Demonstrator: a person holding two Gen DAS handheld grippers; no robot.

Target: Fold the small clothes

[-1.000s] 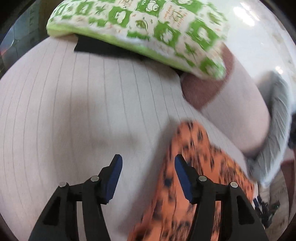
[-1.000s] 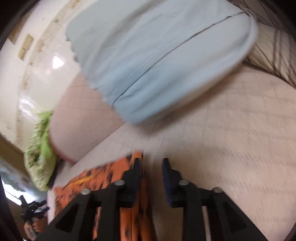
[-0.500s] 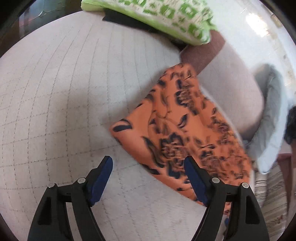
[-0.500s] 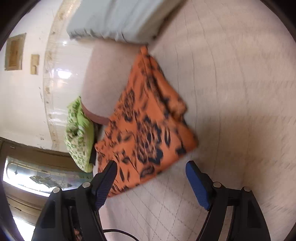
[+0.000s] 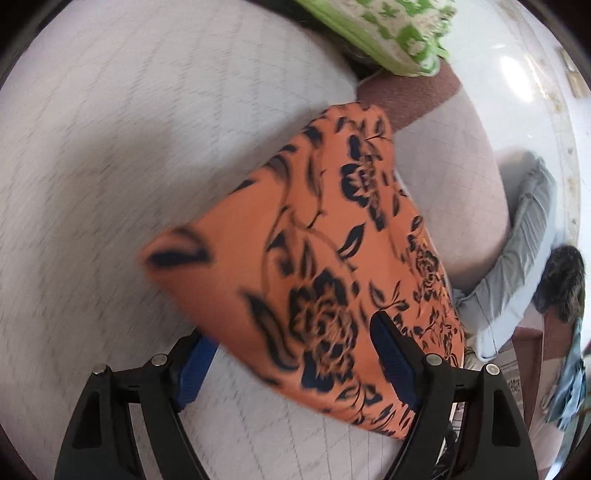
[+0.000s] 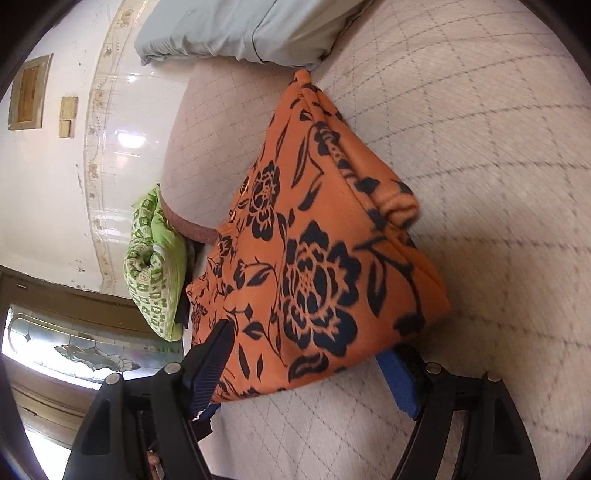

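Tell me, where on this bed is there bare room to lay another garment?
Bare quilted mattress lies left of the orange floral garment, below the green pillow. The edge by the grey pillow is crowded.

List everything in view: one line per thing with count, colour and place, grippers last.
folded garment: one, orange with dark floral print, on the quilted surface near its edge
quilted surface: one, pale beige
green pillow: one, green-and-white print, at the surface's far end
grey-blue pillow: one, at the other end, beside the garment
left gripper: one, black with blue pads, open astride the garment's edge
right gripper: one, same colours, open astride the garment
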